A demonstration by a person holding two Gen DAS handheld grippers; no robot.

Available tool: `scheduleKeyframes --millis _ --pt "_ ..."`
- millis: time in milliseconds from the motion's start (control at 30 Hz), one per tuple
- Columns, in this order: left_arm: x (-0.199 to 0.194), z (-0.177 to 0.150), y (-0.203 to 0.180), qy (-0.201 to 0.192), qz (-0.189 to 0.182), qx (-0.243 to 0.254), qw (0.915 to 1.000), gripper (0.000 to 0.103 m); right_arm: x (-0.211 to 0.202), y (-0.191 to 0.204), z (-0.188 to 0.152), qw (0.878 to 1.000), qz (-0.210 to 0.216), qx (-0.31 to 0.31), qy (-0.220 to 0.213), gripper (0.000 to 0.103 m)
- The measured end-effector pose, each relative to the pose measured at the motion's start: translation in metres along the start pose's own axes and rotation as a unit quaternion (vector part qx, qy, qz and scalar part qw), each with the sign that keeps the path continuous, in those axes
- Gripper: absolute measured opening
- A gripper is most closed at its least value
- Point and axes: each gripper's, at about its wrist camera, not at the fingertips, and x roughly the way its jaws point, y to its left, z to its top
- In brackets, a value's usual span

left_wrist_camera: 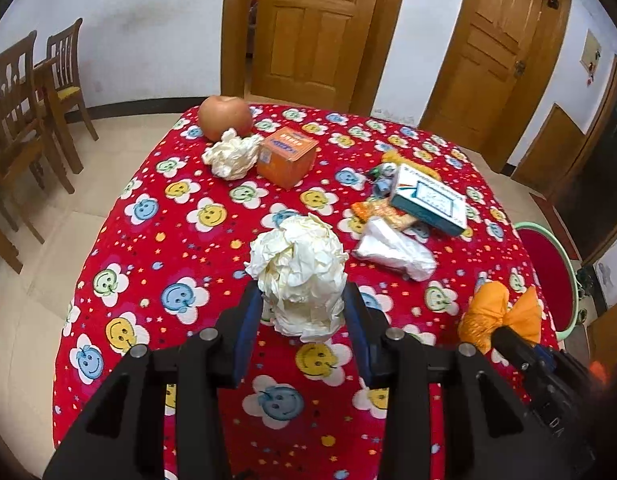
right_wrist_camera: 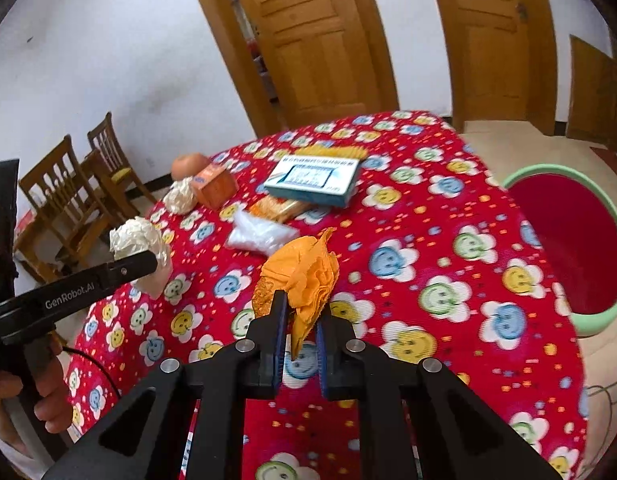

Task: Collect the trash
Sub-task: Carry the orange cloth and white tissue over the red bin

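Note:
My left gripper (left_wrist_camera: 304, 300) is shut on a crumpled white paper ball (left_wrist_camera: 300, 272) and holds it just above the red smiley-flower tablecloth (left_wrist_camera: 180, 240). The right wrist view shows the same ball (right_wrist_camera: 137, 238) at the left. My right gripper (right_wrist_camera: 302, 312) is shut on a crumpled orange wrapper (right_wrist_camera: 304, 272), lifted off the cloth. That wrapper (left_wrist_camera: 496, 312) also shows at the lower right of the left wrist view. A bin with a green rim (right_wrist_camera: 548, 170) and a red inside stands on the floor past the table's right edge.
On the table lie a second white paper ball (left_wrist_camera: 232, 154), a clear plastic bag (left_wrist_camera: 396, 250), an orange snack packet (left_wrist_camera: 384, 212), an apple (left_wrist_camera: 224, 116), an orange box (left_wrist_camera: 286, 156) and a blue-white box (left_wrist_camera: 428, 200). Wooden chairs (left_wrist_camera: 24, 112) stand to the left.

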Motion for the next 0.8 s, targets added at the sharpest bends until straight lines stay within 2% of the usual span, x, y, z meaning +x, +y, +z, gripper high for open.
scheduleKeyframes --millis 433,800 --pt "-0.009 0.008 -0.045 -0.01 -0.027 0.036 0.9989 0.041 -0.037 -0.044 0.014 0.998 -0.033 0.036 -0.04 0.013" --pt "0.004 0.019 -0.102 -0.004 -0.063 0.075 0.9952 0.041 -0.056 -0.105 0.029 0.992 -0.077 0.079 -0.06 0.013"
